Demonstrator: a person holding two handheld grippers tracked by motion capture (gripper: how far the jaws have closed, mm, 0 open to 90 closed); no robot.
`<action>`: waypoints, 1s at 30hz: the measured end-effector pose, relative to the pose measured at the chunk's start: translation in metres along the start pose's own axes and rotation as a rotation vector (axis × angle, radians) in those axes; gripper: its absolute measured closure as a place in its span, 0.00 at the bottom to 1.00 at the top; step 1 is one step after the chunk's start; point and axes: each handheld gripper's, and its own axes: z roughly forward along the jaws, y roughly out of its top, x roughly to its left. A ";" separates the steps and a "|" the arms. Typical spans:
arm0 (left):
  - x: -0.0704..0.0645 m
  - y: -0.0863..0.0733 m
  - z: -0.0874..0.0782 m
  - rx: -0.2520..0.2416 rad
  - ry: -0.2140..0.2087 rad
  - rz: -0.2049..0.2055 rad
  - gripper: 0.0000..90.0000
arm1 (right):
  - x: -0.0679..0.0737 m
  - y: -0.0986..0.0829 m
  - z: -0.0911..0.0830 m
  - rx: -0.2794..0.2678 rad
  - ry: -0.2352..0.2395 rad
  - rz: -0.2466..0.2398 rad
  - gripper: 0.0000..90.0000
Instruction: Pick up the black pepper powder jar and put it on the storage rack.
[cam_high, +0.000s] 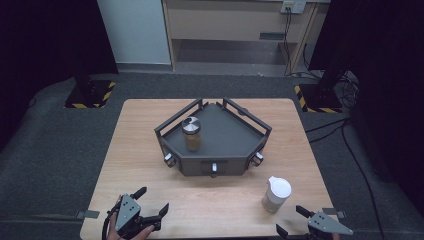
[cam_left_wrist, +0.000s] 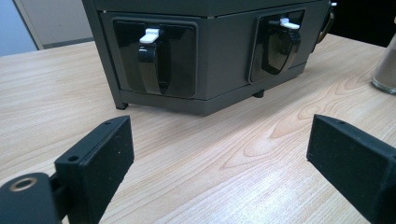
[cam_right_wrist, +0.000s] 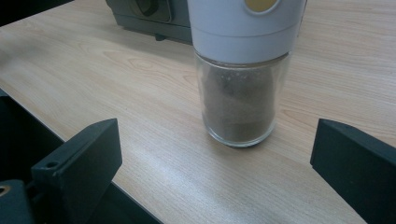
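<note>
A dark grey corner rack (cam_high: 225, 131) stands mid-table, with a silver-lidded spice jar (cam_high: 191, 133) upright on its left part. A white-capped glass spice jar (cam_high: 276, 194) of brown powder stands on the wood at the front right. My left gripper (cam_high: 151, 200) is open near the front left edge, held by a hand, and points at the rack (cam_left_wrist: 205, 56). My right gripper (cam_high: 292, 220) is open at the front right edge. The white-capped jar (cam_right_wrist: 240, 79) stands just ahead of its jaws, apart from them.
The rack's front faces carry black hooks with white tips (cam_left_wrist: 152, 60). The wooden table (cam_high: 135, 150) has bare room to the left and front of the rack. Dark floor, yellow-black marked stand feet (cam_high: 90, 95) and cables (cam_high: 350, 145) surround the table.
</note>
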 end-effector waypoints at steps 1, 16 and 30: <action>0.000 0.000 0.000 0.001 -0.001 -0.002 0.07 | 0.000 0.000 0.000 -0.001 0.000 -0.001 0.03; 0.003 -0.003 -0.004 0.003 0.007 -0.016 0.07 | 0.000 -0.001 0.001 -0.026 -0.011 0.012 0.02; 0.008 -0.005 -0.009 0.007 0.032 -0.019 0.07 | -0.001 0.000 -0.003 -0.052 -0.026 0.049 0.02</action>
